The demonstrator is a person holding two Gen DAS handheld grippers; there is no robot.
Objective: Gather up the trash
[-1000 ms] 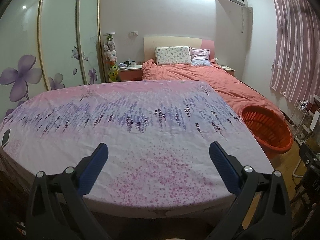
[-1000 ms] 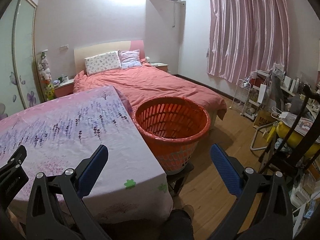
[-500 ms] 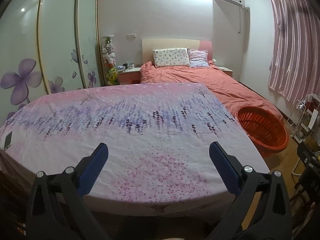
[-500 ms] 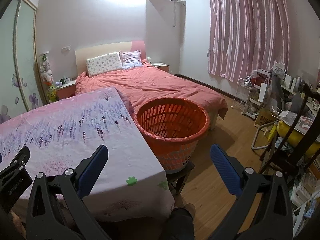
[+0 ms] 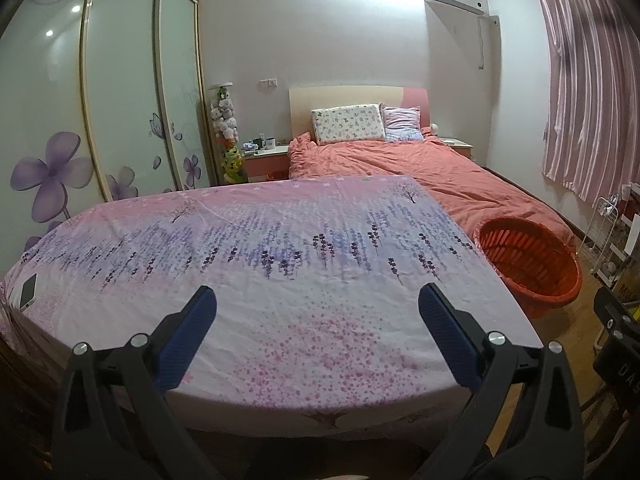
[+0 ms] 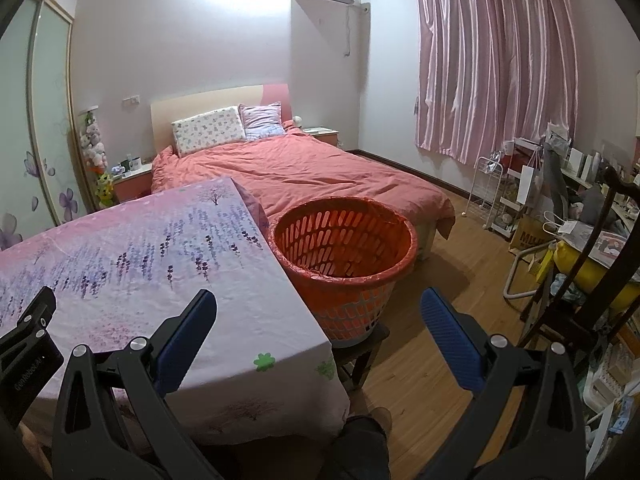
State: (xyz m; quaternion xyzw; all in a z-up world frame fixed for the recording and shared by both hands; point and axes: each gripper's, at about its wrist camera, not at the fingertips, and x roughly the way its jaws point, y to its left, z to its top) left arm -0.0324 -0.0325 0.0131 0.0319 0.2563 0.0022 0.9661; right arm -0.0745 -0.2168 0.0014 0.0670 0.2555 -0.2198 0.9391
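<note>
- My left claw [image 5: 312, 312] hovered above the near edge of the counter [image 5: 280, 280], its blue pads [image 5: 188, 336] wide apart and nothing between them.
- My right claw [image 6: 318, 318] was held over the right end of the same counter [image 6: 140, 264], its jaws also spread apart and empty.
- The counter was covered with a pink and purple flowered cloth [image 5: 300, 344], and I could see no trash lying on it.
- A phone [image 5: 28, 291] lay flat near the left edge of the cloth, well apart from both claws.
- The orange laundry basket [image 6: 344, 256], lined with a thin red bag, stood on a dark low stool [image 6: 360, 344] just beside the right end of the counter; in the left wrist view the basket [image 5: 528, 264] was at the right side.
- Inside the basket I could not make out any item.
- Behind the counter was a bed [image 6: 320, 176] with a salmon cover and two pillows.
- At the lower edge of the right view, a trouser leg and a shoe [image 6: 380, 418] of the person stood on the wooden floor [image 6: 440, 280].
</note>
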